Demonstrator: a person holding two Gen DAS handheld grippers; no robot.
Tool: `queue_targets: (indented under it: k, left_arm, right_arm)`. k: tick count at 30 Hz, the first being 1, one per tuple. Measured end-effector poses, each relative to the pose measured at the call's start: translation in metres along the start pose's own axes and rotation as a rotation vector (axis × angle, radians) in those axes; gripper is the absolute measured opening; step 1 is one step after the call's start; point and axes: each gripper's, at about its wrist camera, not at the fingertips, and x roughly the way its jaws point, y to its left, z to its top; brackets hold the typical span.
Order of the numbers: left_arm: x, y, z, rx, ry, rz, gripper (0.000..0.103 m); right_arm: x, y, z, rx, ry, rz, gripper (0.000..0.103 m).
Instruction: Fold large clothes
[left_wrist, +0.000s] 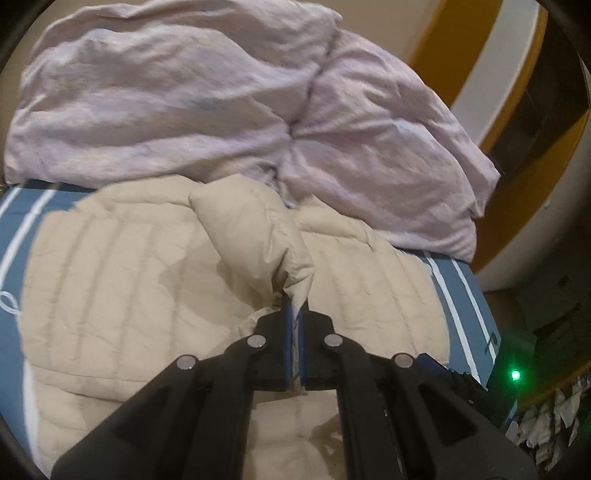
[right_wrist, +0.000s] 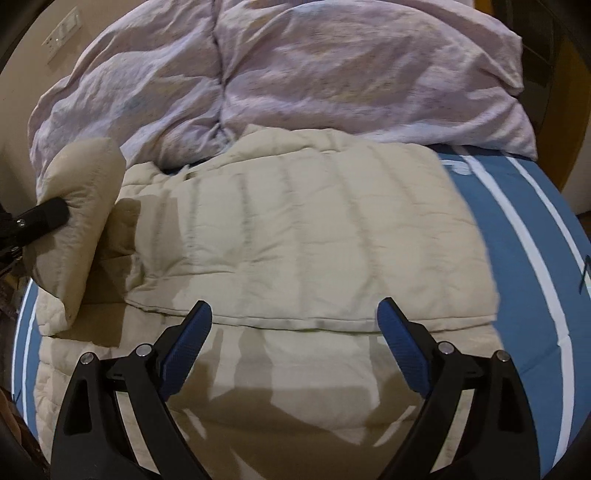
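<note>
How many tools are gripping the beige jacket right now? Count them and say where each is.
1. The left tool is shut on a lifted fold of the beige quilted jacket, at its left end in the right wrist view. The right tool hangs open above the jacket's near edge, gripping nothing.

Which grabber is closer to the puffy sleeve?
Left. The left gripper is shut on the sleeve, lifting it. The right gripper hangs open above the jacket's body, away from it.
</note>
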Motion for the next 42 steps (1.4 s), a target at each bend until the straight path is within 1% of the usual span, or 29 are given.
queue_targets:
  k: [5,7,9,11,12,13,14,17,19,20,22,25,29,32,34,36,37,42]
  left_arm:
    - [0.022,-0.013,-0.01,0.007,0.068,-0.026,0.005]
    - [0.025,-0.015,-0.013,0.006,0.088,-0.035,0.008]
    - [0.026,-0.015,-0.013,0.003,0.093,-0.038,0.019]
    - [0.023,-0.015,-0.012,0.005,0.094,-0.045,0.041]
    - [0.019,-0.014,-0.012,0.011,0.087,-0.039,0.046]
    - [0.017,-0.014,-0.012,0.016,0.081,-0.034,0.053]
    - [0.014,-0.013,-0.011,0.021,0.076,-0.027,0.058]
    - [0.004,-0.005,-0.012,0.028,0.065,-0.002,0.06]
    - [0.0,0.001,-0.014,0.034,0.062,0.026,0.06]
    - [-0.001,0.004,-0.016,0.04,0.06,0.042,0.06]
    - [-0.003,0.012,-0.02,0.056,0.054,0.092,0.06]
    - [-0.004,0.026,-0.023,0.071,0.046,0.167,0.06]
    - [-0.003,0.048,-0.023,0.066,0.042,0.231,0.062]
    - [0.0,0.061,-0.023,0.055,0.047,0.255,0.063]
    - [0.002,0.069,-0.023,0.046,0.055,0.266,0.063]
    - [0.004,0.074,-0.025,0.04,0.061,0.271,0.063]
    - [0.006,0.078,-0.025,0.035,0.065,0.274,0.063]
    - [0.005,0.089,-0.03,0.016,0.078,0.281,0.063]
  right_arm:
    - [0.0,-0.013,-0.002,0.008,-0.016,-0.031,0.093]
    - [0.002,-0.016,-0.003,0.015,-0.01,-0.029,0.093]
    - [0.003,-0.018,-0.004,0.017,-0.005,-0.029,0.093]
    - [0.002,-0.018,-0.007,0.013,-0.005,-0.03,0.092]
    - [0.001,-0.019,-0.008,0.01,-0.005,-0.029,0.092]
    - [0.0,-0.019,-0.008,0.01,-0.005,-0.028,0.092]
    - [-0.002,-0.02,-0.009,0.009,-0.006,-0.027,0.091]
    - [-0.007,-0.021,-0.012,0.009,-0.012,-0.023,0.087]
    - [-0.013,-0.018,-0.012,0.003,-0.028,-0.002,0.078]
    - [-0.016,-0.015,-0.011,-0.005,-0.038,0.011,0.075]
    - [-0.019,-0.004,-0.008,-0.03,-0.051,0.044,0.066]
    - [-0.019,0.016,-0.005,-0.072,-0.064,0.081,0.057]
    - [-0.011,0.043,0.002,-0.116,-0.071,0.107,0.054]
    - [0.002,0.053,0.003,-0.133,-0.053,0.095,0.052]
    - [0.017,0.055,0.001,-0.131,-0.018,0.064,0.048]
    - [0.03,0.052,-0.002,-0.124,0.016,0.027,0.046]
    - [0.033,0.05,-0.004,-0.119,0.02,0.022,0.046]
    - [0.024,0.047,-0.004,-0.11,0.016,0.023,0.047]
